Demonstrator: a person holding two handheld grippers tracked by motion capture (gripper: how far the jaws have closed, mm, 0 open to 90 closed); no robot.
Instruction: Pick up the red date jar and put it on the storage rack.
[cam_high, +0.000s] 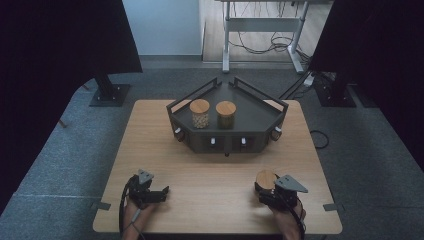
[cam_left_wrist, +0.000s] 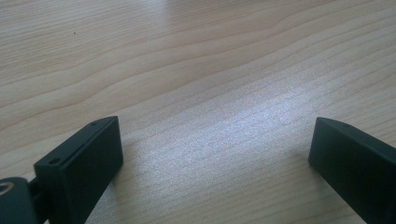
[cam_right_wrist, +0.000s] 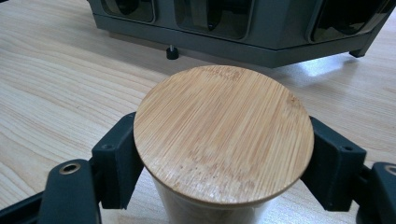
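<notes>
A glass jar with a round bamboo lid (cam_right_wrist: 223, 133) stands on the wooden table (cam_high: 210, 170) at the front right (cam_high: 265, 178). My right gripper (cam_right_wrist: 224, 156) is shut on it, its black pads (cam_right_wrist: 116, 158) pressing the jar's sides just under the lid. In the high view the right gripper (cam_high: 265, 189) sits just behind the jar, held by a hand. My left gripper (cam_high: 161, 193) rests low at the front left. Its jaws stand wide open over bare wood (cam_left_wrist: 215, 149), with nothing between them.
A dark angular tray (cam_high: 260, 112) on short feet stands at the table's far middle, with knobs along its front wall. Two more bamboo-lidded jars sit in it, one pale (cam_high: 200, 113) and one dark (cam_high: 226, 114). Its front wall (cam_right_wrist: 261, 28) is close ahead of the held jar.
</notes>
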